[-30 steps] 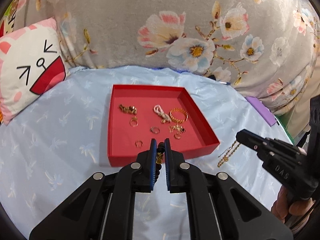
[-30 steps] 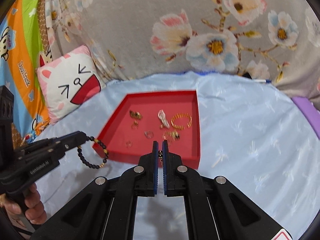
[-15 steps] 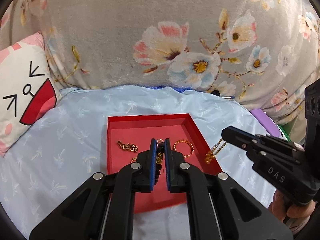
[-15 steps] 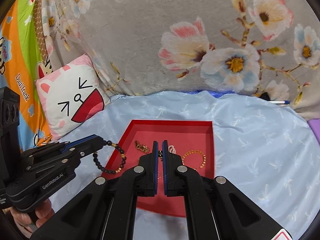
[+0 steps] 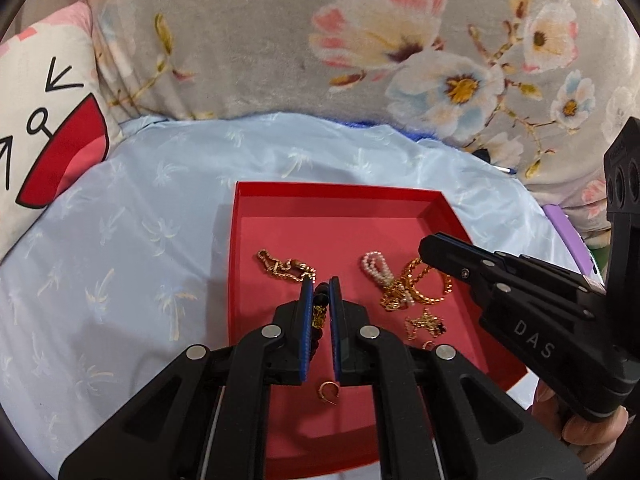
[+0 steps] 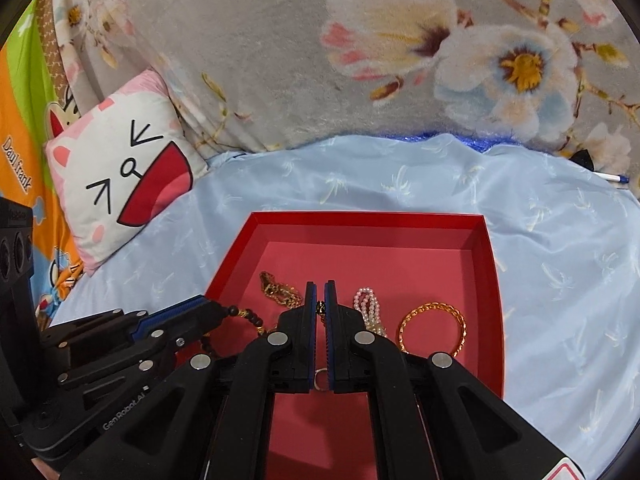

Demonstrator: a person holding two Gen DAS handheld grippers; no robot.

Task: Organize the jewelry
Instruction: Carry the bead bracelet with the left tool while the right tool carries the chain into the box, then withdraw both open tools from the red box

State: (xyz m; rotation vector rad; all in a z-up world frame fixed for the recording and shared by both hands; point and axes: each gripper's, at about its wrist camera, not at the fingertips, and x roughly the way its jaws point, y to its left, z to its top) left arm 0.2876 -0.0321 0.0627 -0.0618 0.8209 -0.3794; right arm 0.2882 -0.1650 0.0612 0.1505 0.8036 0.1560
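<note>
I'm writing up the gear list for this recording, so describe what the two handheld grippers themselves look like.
Both are matte black plastic with round silver fasteners and triangular cutouts in their frames. Each finger carries a ribbed blue pad. The left gripper has white "GenRobot.AI" lettering on its side, seen from the right wrist view. The right gripper reads "DAS" in white. A bare hand grips the right one; no sleeve or cable shows.

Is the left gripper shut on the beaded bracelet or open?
Shut: the left gripper pinches the dark beaded bracelet between its blue pads, over the red tray.
</note>
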